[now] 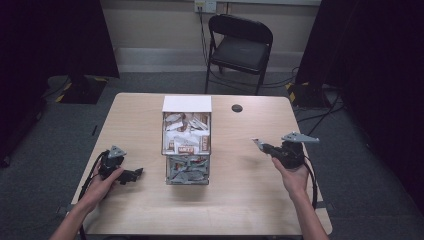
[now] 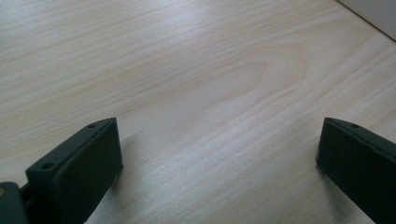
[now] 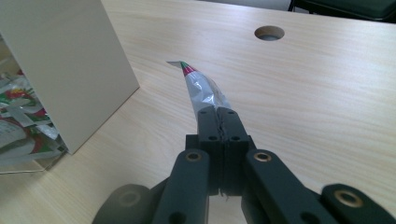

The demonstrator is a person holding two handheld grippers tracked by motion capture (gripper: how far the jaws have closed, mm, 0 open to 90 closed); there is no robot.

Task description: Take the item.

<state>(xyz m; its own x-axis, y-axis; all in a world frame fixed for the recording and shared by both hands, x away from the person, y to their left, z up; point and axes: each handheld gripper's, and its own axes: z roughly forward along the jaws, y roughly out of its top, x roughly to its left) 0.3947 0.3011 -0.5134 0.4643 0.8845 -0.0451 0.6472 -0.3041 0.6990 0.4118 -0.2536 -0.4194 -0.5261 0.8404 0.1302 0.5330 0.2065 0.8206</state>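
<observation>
A clear box [image 1: 187, 145] of small sachets stands in the middle of the table, its white lid flap [image 1: 186, 103] raised at the back. My right gripper [image 1: 264, 146] hovers to the right of the box, shut on a silver sachet [image 3: 201, 87] with a red and green end that sticks out past the jaw tips [image 1: 257, 142]. The box's pale wall [image 3: 70, 65] and sachets behind clear plastic [image 3: 21, 126] lie to the left in the right gripper view. My left gripper [image 1: 136, 173] rests low at the table's left front, open, with bare wood between its fingers [image 2: 88, 163].
The wooden table [image 1: 240, 195] has a round cable hole [image 1: 237, 108] behind and right of the box. A black folding chair [image 1: 240, 47] stands beyond the far edge. Dark curtains hang at both sides of the room.
</observation>
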